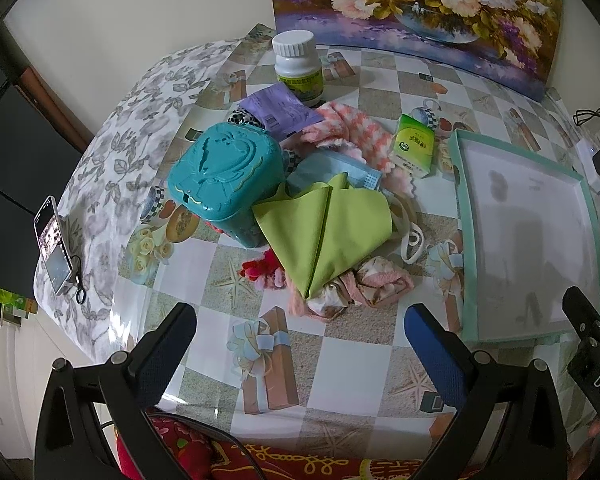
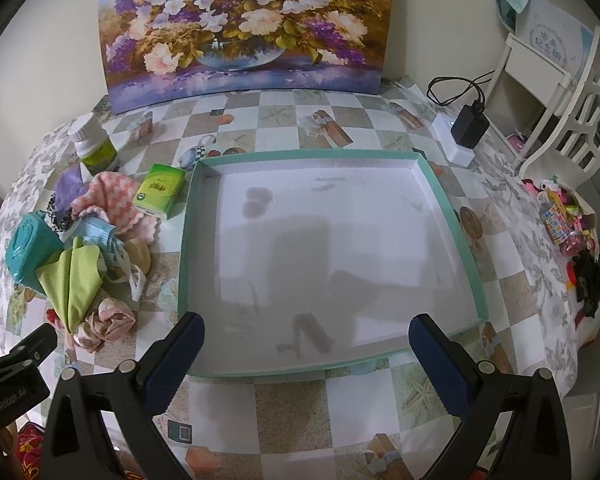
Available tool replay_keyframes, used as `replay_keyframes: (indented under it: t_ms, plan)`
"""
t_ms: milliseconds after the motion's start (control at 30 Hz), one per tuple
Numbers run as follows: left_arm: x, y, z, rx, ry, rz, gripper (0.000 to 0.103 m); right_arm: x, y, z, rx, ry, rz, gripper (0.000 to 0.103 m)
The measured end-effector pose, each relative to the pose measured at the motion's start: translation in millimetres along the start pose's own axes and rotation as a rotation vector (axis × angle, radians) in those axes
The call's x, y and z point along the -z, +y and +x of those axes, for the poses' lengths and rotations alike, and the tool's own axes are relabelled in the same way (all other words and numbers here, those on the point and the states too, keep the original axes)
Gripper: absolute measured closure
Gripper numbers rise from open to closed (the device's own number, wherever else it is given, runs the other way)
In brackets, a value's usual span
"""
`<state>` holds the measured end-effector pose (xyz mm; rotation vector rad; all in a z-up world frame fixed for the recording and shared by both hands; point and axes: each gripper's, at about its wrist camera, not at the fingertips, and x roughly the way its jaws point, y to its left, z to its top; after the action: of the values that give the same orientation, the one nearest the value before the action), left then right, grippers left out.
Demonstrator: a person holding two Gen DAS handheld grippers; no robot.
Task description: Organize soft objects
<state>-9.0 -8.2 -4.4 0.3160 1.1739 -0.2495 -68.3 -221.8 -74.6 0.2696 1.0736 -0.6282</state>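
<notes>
Phone only in left view

A lime-green cloth is lying folded atop the heap, covering part of a blue face mask. A pink-and-white fluffy towel is bunching behind them, and a pink scrunched fabric is sitting in front. The teal-rimmed tray is lying flat beside the pile.

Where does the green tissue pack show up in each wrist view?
Left wrist view: the green tissue pack lies right of centre in the upper half, between the pink-and-white knit cloth and the teal-rimmed tray.
Right wrist view: the pack lies left of centre, just off the tray's far left corner.
Shared landmark: the white-capped bottle behind the pile.
</notes>
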Motion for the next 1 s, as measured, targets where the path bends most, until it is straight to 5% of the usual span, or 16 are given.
replay_keyframes:
  t_ms: [1000]
  plan:
    - [-0.8,-2.8,0.0,-0.003,0.0,0.003,0.0,1.4,-0.2,3.6,0.002,0.01,-0.001,0.0]
